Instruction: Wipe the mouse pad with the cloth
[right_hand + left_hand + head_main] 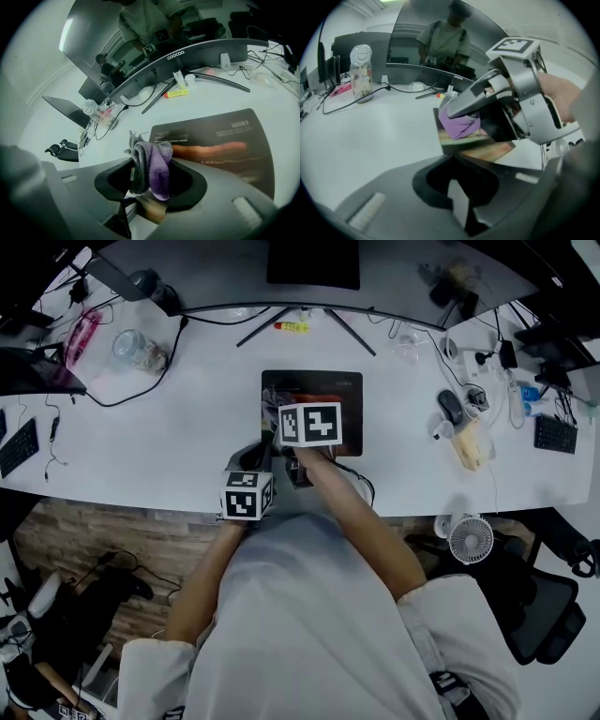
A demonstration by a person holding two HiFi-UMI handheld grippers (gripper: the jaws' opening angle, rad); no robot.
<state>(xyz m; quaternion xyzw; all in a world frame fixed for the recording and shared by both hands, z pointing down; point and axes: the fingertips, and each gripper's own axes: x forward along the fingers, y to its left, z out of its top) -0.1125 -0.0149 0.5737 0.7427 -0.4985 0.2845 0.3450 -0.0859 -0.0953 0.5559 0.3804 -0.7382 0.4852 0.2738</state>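
Right gripper (149,185) pinches cloth (157,164) low over mouse pad (220,136).

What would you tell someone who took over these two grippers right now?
Right gripper: shut on the cloth, at the near left part of the pad.
Left gripper: looks shut and empty, beside the pad's near left corner.
Pad: flat on the desk.
Done: cloth gripped and at the pad.
Left: wipe across the pad; how much is already wiped doesn't show.
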